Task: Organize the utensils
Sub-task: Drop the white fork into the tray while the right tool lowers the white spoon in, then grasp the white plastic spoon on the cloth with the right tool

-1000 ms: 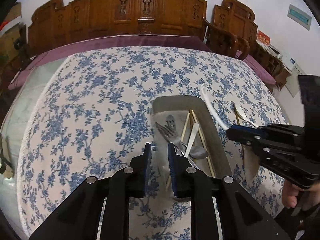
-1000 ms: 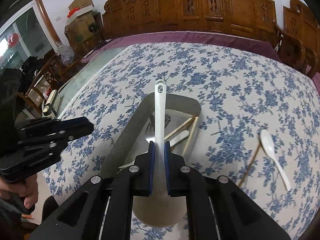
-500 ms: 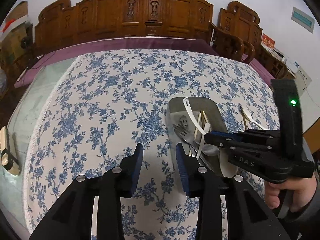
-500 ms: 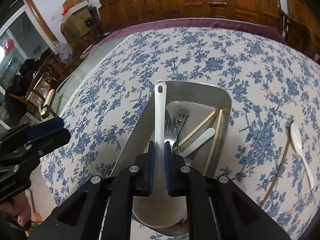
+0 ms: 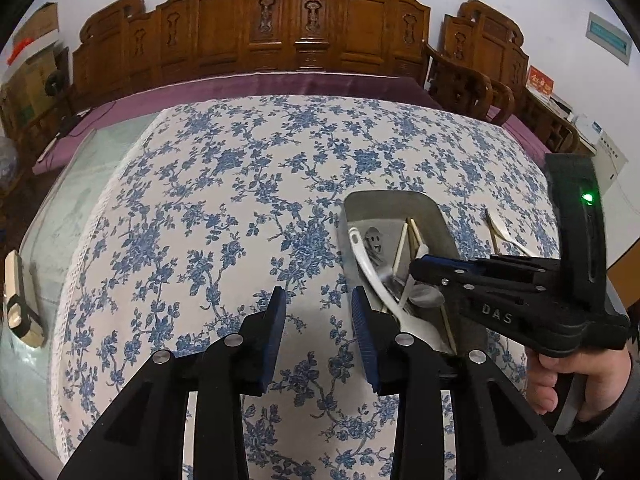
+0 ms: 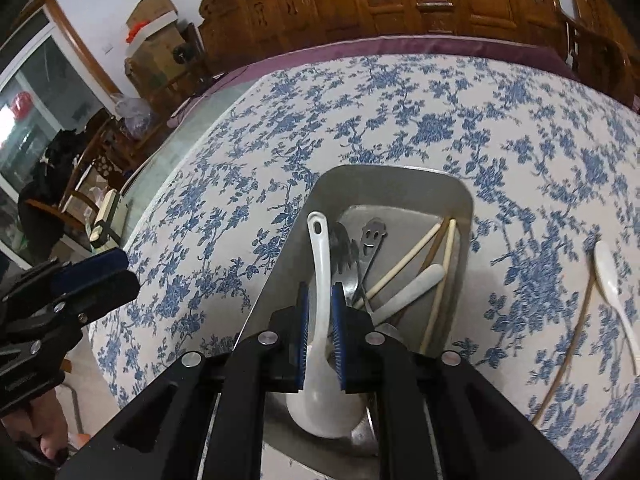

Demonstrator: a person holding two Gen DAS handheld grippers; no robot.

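Observation:
A metal tray [image 6: 400, 184] on the floral tablecloth holds forks, chopsticks and a white spoon. My right gripper [image 6: 320, 320] is low over the tray with its jaws slightly parted around a large white ladle [image 6: 320, 264], whose bowl rests in the tray. The ladle [image 5: 370, 268], the tray [image 5: 394, 204] and the right gripper [image 5: 424, 266] also show in the left wrist view. My left gripper [image 5: 318, 320] is open and empty over the cloth just left of the tray.
A white spoon [image 6: 612, 276] and a brown chopstick [image 6: 576, 336] lie on the cloth right of the tray. Carved wooden chairs [image 5: 300, 36] stand behind the table. A small device [image 5: 18, 300] lies on the glass at the left edge.
The right gripper lowered the ladle into the tray and its jaws parted a little. The left gripper opened wide and drew back left of the tray.

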